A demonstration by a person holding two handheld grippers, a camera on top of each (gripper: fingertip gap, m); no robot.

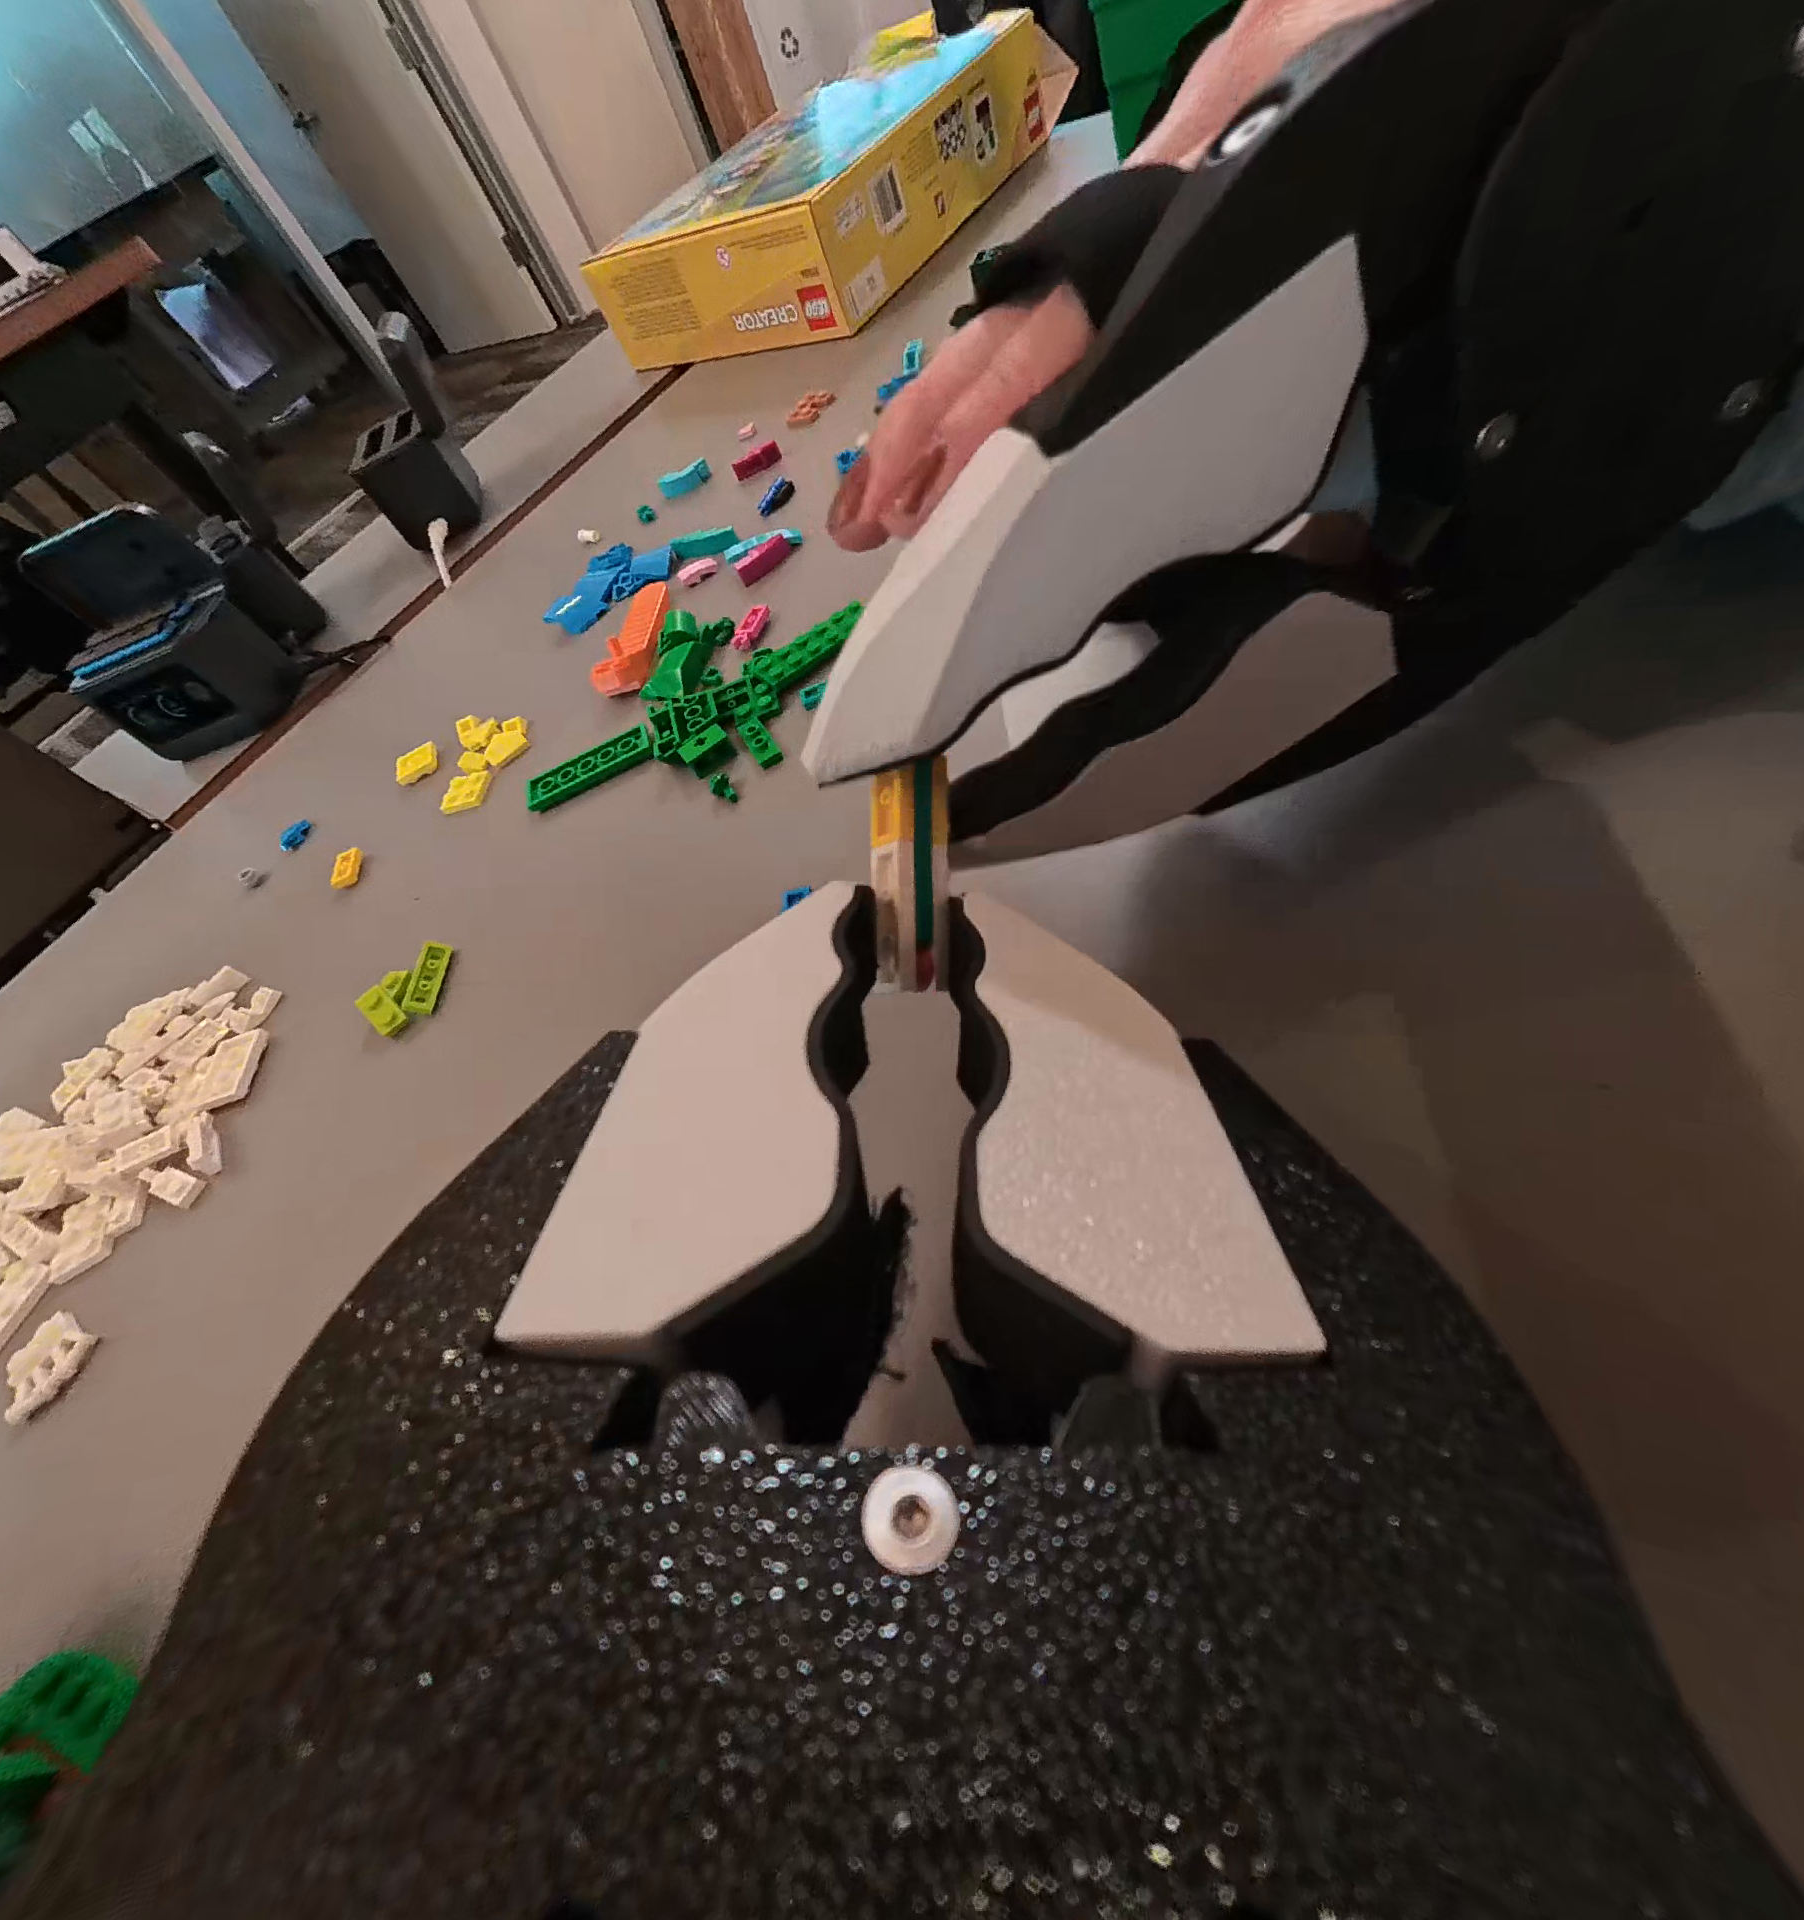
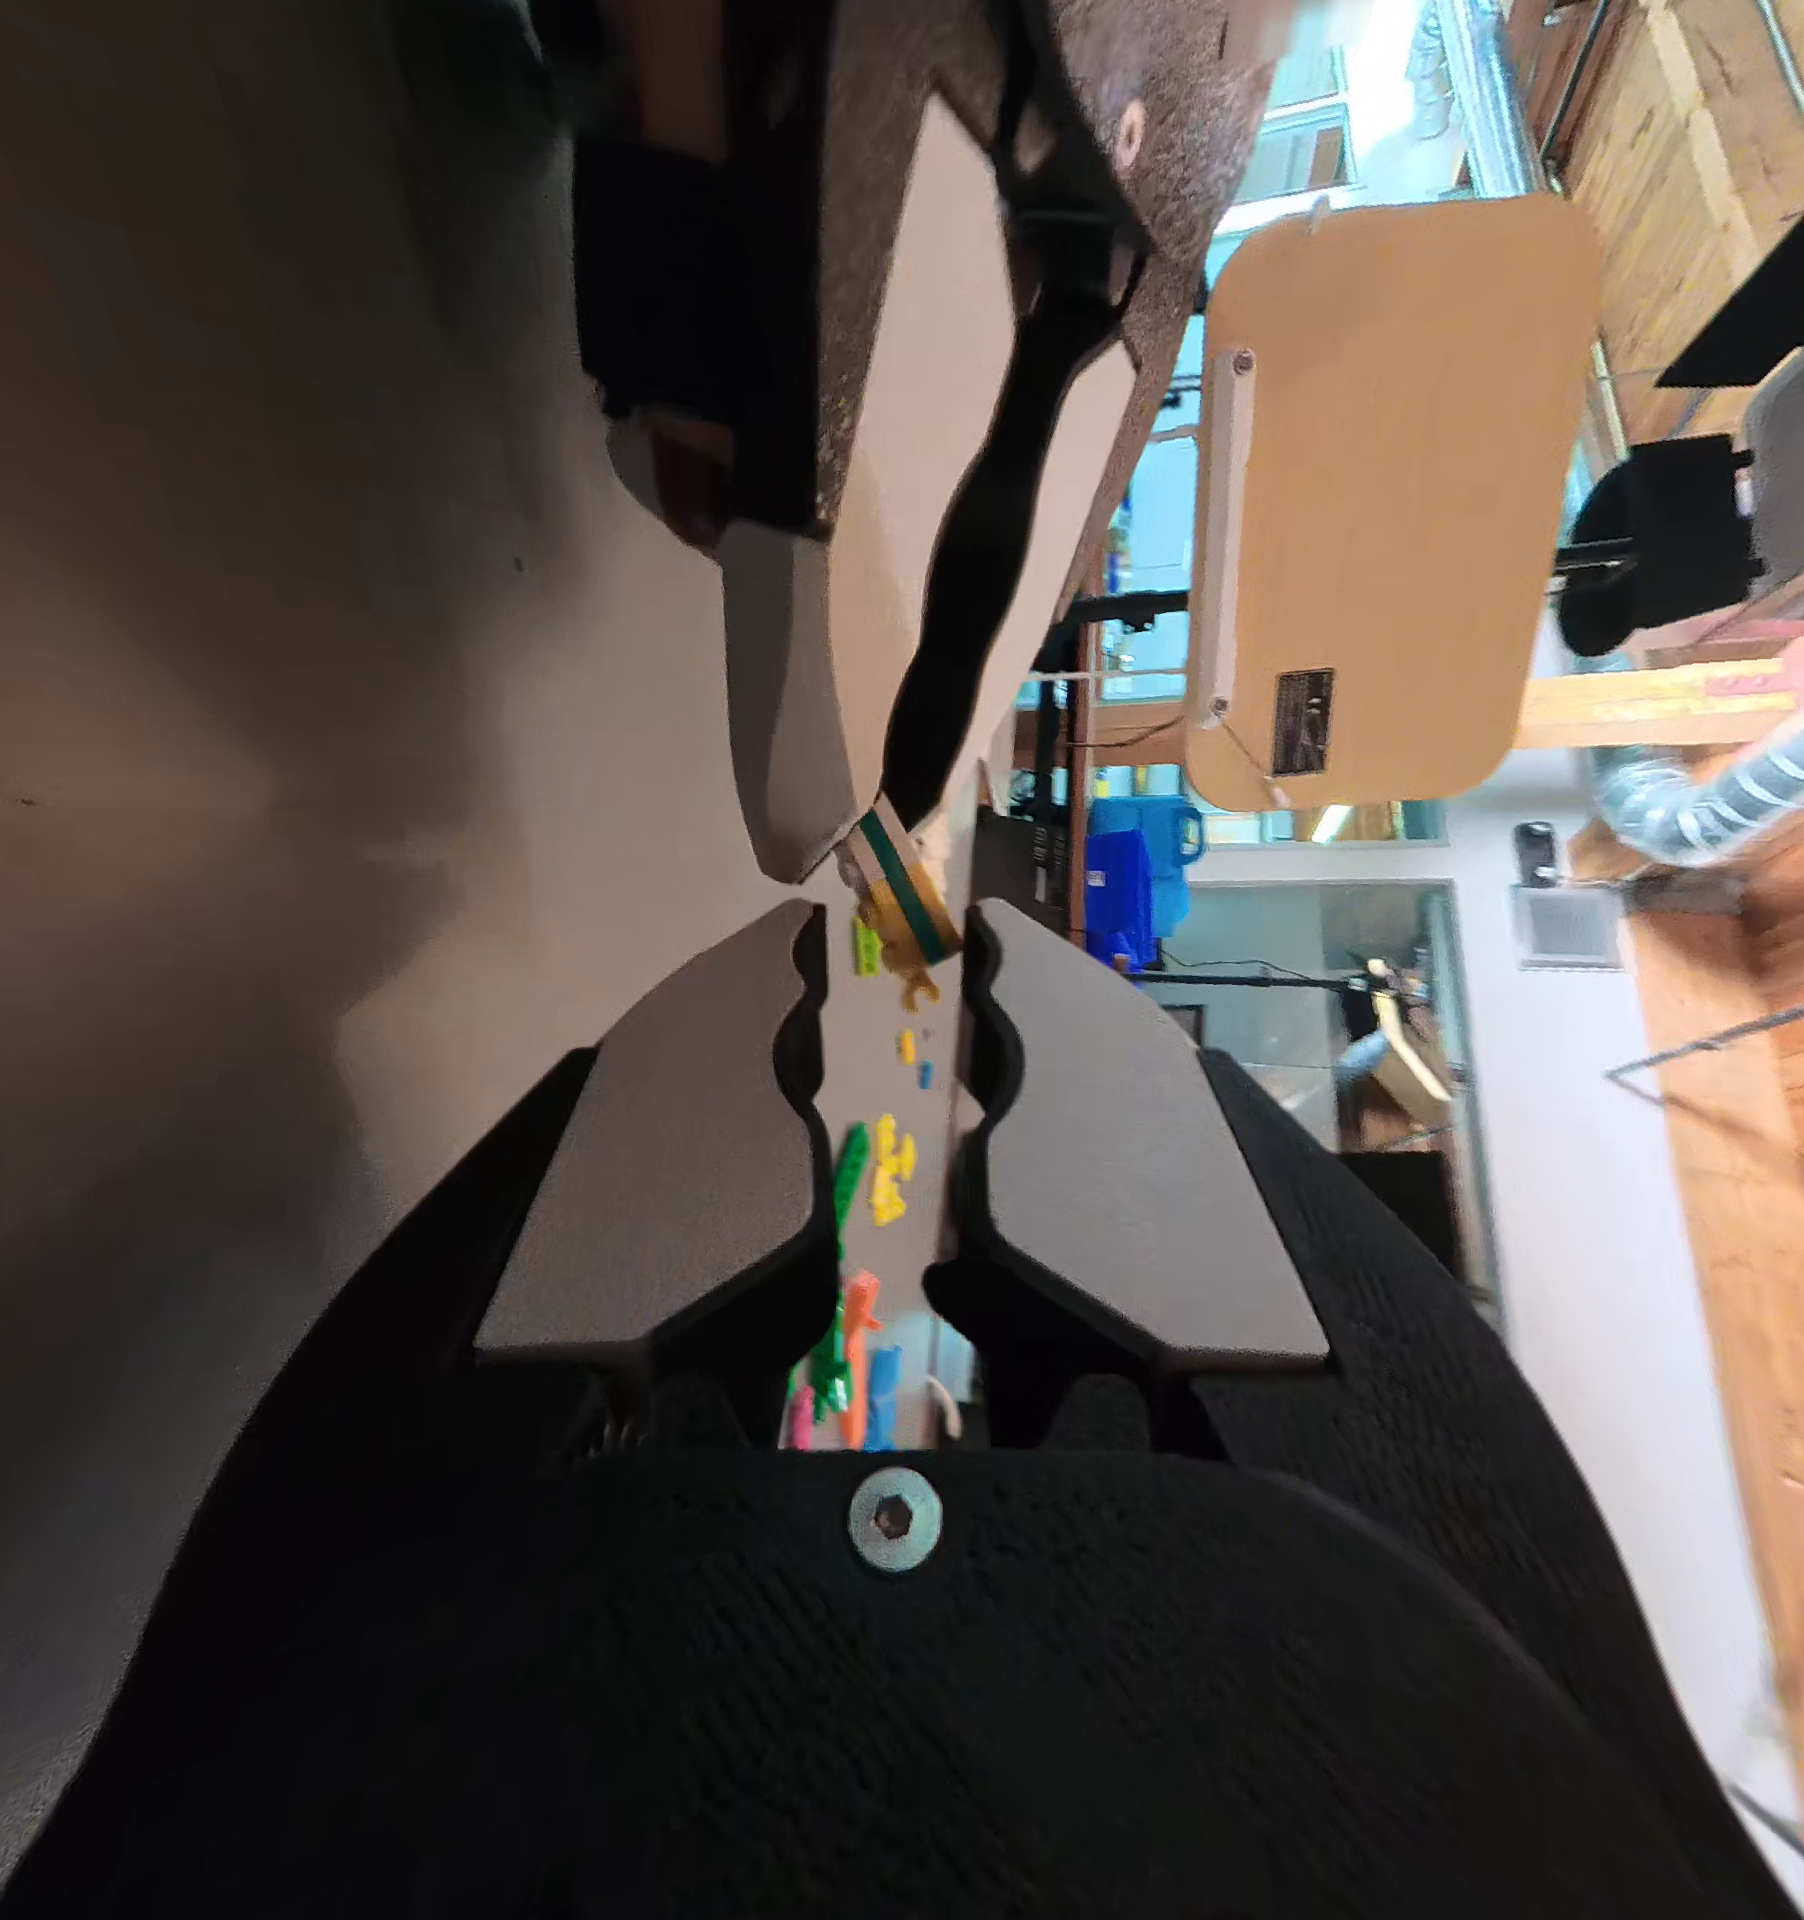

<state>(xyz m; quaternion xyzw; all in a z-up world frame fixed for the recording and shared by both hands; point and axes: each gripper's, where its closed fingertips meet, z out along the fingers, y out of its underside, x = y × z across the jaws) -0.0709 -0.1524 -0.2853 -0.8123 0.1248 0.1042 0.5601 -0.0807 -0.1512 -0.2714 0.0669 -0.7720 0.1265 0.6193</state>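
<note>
My fingers are faced in smooth, matt pale-grey plastic, edged with wavy black rubbery pads. The body behind them is rough, grainy black plastic that glitters in the light, with a shiny metal screw set in it. The small brick stack at my left fingertips is hard plastic with a slight gloss, yellow, white and green. The bench is smooth, matt grey. Far off, the yellow box is printed cardboard with a soft sheen.

We see black, speckled tongs with grey fingers and wavy black pads. A silver screw sits behind the fingers. The hand beside the other tongs wears a black fingerless glove.
</note>
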